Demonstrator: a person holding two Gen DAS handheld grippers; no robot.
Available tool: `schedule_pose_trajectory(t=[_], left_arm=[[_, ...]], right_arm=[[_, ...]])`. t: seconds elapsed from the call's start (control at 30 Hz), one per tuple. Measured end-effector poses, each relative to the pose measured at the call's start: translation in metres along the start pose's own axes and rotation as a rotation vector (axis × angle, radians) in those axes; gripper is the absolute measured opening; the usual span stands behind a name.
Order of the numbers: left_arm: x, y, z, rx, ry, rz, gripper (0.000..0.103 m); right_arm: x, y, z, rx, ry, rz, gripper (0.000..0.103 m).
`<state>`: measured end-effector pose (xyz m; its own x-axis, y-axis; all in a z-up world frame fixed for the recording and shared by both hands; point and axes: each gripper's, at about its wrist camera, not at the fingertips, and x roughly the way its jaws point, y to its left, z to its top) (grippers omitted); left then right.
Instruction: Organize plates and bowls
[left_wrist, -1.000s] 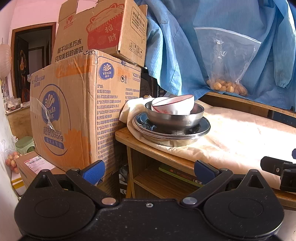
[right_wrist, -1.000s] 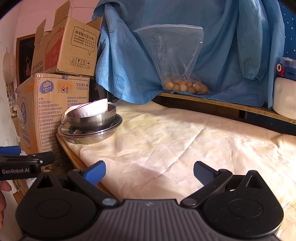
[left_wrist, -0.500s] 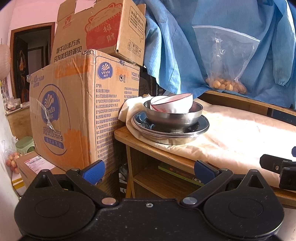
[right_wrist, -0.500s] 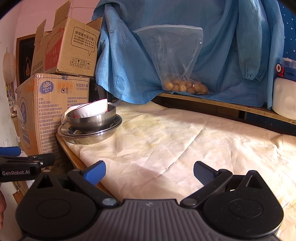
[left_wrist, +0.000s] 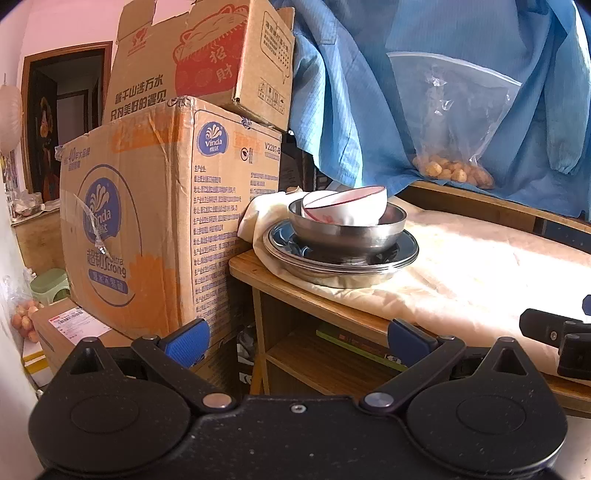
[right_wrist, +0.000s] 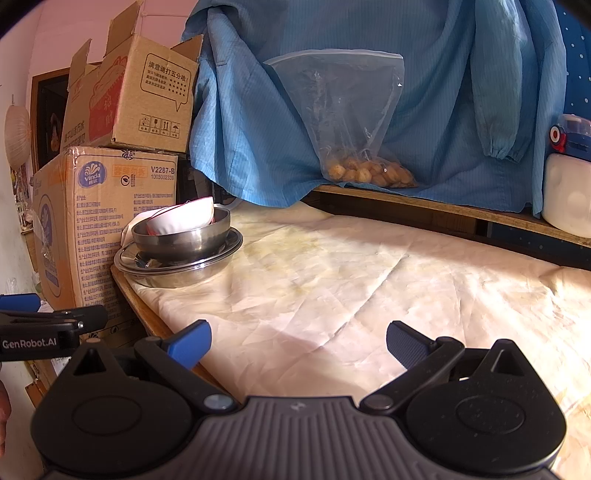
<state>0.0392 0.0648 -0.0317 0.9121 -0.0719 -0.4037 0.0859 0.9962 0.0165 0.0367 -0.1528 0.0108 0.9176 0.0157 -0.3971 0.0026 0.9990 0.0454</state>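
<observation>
both my left gripper (left_wrist: 297, 338) and right gripper (right_wrist: 298, 341) hang spread wide, holding nothing. at the table's (right_wrist: 369, 295) far left corner the white bowl (left_wrist: 345, 206) sits tilted inside the steel bowl (left_wrist: 347, 230) on stacked steel plates (left_wrist: 340, 264); any grasp should take a rim squarely.

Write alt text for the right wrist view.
A white bowl lies tilted inside a steel bowl stacked on steel plates at the far left corner of a cloth-covered table. The right tool hovers open and empty in front; cardboard boxes stand left.
</observation>
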Motion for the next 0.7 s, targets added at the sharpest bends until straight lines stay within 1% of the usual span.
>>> schedule_pose_trajectory(t=[0.2,0.7], left_arm=[[0.0009,0.0009,-0.0006,-0.011,0.013,-0.001,0.102],[-0.0017,-0.0014,-0.0016,0.004,0.002,-0.004,0.102]], right_arm=[[0.0000,-0.0001,0.0002,0.000,0.000,0.000,0.103],[0.0001,-0.0008,0.0004,-0.001,0.000,0.002,0.103]])
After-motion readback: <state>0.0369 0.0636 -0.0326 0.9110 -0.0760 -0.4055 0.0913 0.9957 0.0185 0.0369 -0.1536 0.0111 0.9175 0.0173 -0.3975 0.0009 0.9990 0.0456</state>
